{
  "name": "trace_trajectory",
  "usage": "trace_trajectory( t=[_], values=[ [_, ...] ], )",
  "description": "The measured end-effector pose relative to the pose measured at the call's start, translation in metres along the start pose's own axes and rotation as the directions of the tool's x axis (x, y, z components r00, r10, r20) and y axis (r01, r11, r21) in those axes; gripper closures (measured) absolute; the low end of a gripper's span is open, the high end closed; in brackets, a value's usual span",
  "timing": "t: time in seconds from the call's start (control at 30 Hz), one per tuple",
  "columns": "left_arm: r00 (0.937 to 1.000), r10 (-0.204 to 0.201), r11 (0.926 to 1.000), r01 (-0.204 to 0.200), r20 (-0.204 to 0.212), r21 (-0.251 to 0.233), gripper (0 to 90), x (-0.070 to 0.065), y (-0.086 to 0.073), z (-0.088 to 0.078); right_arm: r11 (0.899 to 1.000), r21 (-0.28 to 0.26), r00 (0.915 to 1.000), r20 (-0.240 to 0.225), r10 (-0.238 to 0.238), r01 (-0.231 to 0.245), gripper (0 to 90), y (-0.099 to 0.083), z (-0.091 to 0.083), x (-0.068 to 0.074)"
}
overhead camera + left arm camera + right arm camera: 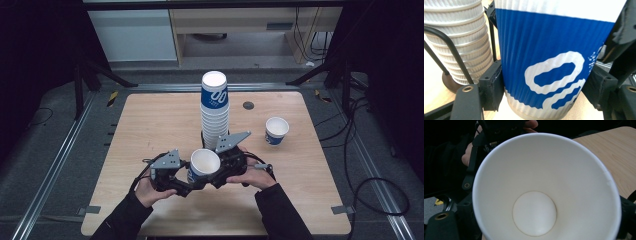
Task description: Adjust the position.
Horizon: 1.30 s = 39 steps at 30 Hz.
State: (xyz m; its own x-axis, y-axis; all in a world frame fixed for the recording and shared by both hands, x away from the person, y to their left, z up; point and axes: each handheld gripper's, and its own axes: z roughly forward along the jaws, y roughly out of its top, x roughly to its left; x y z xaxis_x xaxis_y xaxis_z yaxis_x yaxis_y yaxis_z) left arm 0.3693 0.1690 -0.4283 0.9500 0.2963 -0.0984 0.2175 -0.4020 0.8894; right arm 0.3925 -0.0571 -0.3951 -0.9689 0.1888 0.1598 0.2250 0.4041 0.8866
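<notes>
While both hands meet at the near middle of the wooden table [150,125], the left gripper [176,176] has its jaws closed against the ribbed blue-and-white paper cup [549,65], one pad on each side. The right gripper [226,167] presses in from the cup's other side, its jaws flanking the rim; whether they truly pinch cannot be told. Just beyond the tools rises the cup stack [215,112]; a lone cup [276,131] stands well off to their right.

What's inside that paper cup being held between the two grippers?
Nothing: the right gripper view looks straight into the held cup and shows a bare white wall and bottom. What lies under it on the table is covered by the cup itself.
</notes>
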Motion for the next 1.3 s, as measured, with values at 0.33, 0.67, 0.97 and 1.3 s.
trace_trajectory(
  t=[0.33,0.67,0.97,1.3],
  values=[
    [1.0000,0.003,1.0000,-0.003,-0.001,0.003,26.2,0.000,-0.001,0.001,1.000,0.005,1.0000,-0.007,-0.004,0.004,19.0,0.000,0.000,0.000],
    [0.9997,-0.021,0.9998,0.021,0.016,0.001,23.7,0.002,-0.002,0.001,1.000,-0.013,0.9998,0.007,-0.021,0.021,19.9,0.003,-0.007,0.002],
    [0.9984,-0.054,0.9981,0.054,-0.017,0.029,23.5,0.009,-0.009,-0.005,0.999,-0.039,0.9974,0.065,-0.031,0.034,19.6,0.006,-0.028,0.003],
    [0.9937,-0.087,0.9951,0.090,-0.072,0.042,24.0,0.018,-0.018,-0.014,0.999,-0.036,0.9839,0.178,-0.018,0.025,19.6,-0.002,-0.053,0.005]
  ],
)
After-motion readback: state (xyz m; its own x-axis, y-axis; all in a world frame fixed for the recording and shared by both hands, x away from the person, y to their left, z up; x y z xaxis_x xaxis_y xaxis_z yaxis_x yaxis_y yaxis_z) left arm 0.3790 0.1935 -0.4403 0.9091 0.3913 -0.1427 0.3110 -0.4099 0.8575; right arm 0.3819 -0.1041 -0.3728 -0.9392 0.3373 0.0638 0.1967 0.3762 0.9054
